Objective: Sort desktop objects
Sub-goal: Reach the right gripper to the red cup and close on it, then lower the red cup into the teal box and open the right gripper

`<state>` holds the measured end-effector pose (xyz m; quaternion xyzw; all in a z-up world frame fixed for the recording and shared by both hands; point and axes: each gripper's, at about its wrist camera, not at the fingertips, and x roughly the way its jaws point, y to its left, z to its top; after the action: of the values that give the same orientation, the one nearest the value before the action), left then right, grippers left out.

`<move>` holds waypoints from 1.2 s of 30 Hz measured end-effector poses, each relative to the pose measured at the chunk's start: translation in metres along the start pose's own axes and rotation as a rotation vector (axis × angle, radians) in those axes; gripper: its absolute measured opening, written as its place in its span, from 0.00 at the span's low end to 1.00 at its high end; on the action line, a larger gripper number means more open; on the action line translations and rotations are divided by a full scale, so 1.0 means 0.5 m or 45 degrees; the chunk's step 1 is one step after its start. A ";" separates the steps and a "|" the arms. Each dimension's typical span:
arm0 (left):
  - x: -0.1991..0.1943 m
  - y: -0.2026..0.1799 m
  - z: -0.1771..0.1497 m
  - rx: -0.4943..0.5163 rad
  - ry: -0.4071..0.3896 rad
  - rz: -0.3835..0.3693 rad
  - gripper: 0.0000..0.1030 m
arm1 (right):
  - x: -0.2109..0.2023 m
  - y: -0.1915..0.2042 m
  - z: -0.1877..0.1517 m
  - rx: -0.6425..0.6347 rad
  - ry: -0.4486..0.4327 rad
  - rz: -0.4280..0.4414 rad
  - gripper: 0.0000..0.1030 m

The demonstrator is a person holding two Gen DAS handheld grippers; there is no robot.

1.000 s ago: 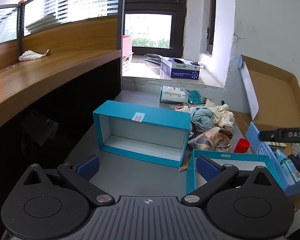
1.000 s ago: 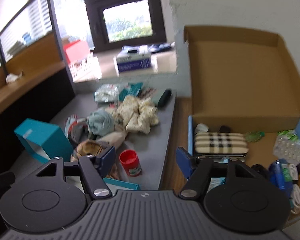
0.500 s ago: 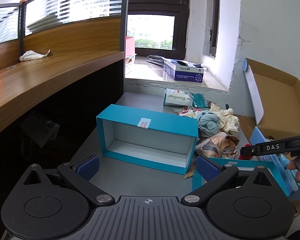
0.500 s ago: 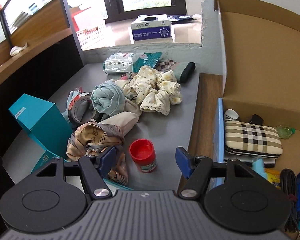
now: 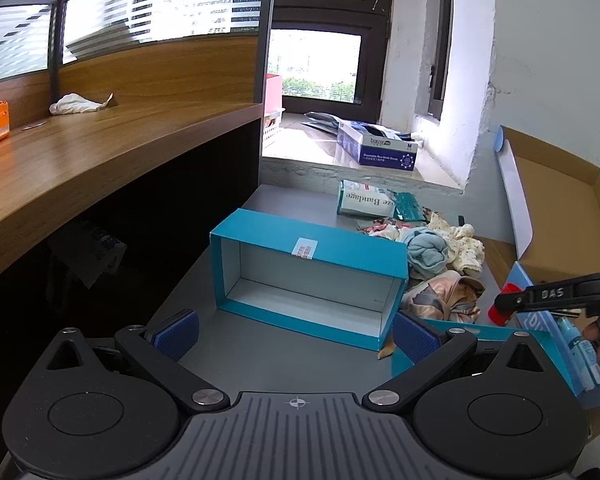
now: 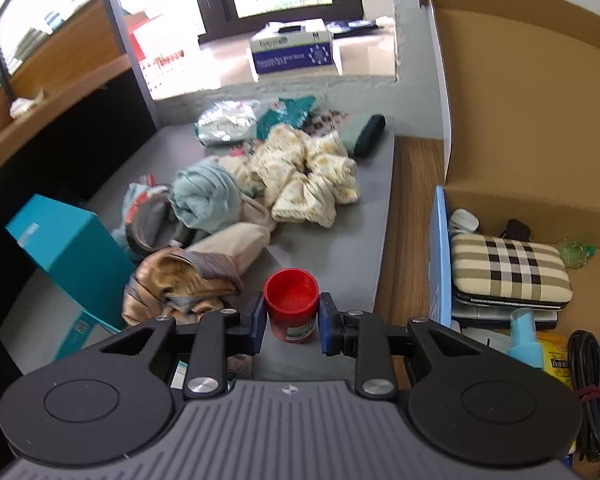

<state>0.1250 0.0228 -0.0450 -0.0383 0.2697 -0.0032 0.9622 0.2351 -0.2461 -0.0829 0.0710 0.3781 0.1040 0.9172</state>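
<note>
In the right wrist view, my right gripper [image 6: 291,322] is shut on a small jar with a red cap [image 6: 291,304] that stands on the grey desk [image 6: 340,240]. Both blue pads touch the jar's sides. In the left wrist view, my left gripper [image 5: 296,334] is open and empty above the desk, in front of an empty teal box [image 5: 308,280] lying on its side. The right gripper's black arm [image 5: 556,294] shows at that view's right edge, over the jar [image 5: 500,312].
A pile of clothes and scrunchies [image 6: 260,192] lies behind the jar. An open cardboard box [image 6: 520,208] on the right holds a plaid case [image 6: 508,272], bottles and cables. A teal lid [image 5: 480,340] lies near the left gripper. A glove box [image 6: 294,52] sits on the windowsill.
My right gripper has moved forward and down to the red-capped jar and its jaws have shut on it. The left gripper has hardly moved.
</note>
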 end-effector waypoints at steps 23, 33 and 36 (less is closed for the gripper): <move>-0.054 0.011 -0.005 -0.034 -0.057 -0.025 1.00 | -0.128 0.078 -0.074 -0.175 0.139 0.018 0.31; -0.061 0.025 -0.002 -0.037 -0.069 -0.010 1.00 | -0.131 0.076 -0.076 -0.151 0.151 -0.009 0.31; -0.059 0.028 -0.001 -0.050 -0.059 -0.015 1.00 | -0.159 0.069 -0.055 -0.126 0.086 0.006 0.31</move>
<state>0.0995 0.0374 -0.0314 -0.0587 0.2469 -0.0026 0.9672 0.1558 -0.2308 -0.0412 0.0230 0.4032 0.1269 0.9060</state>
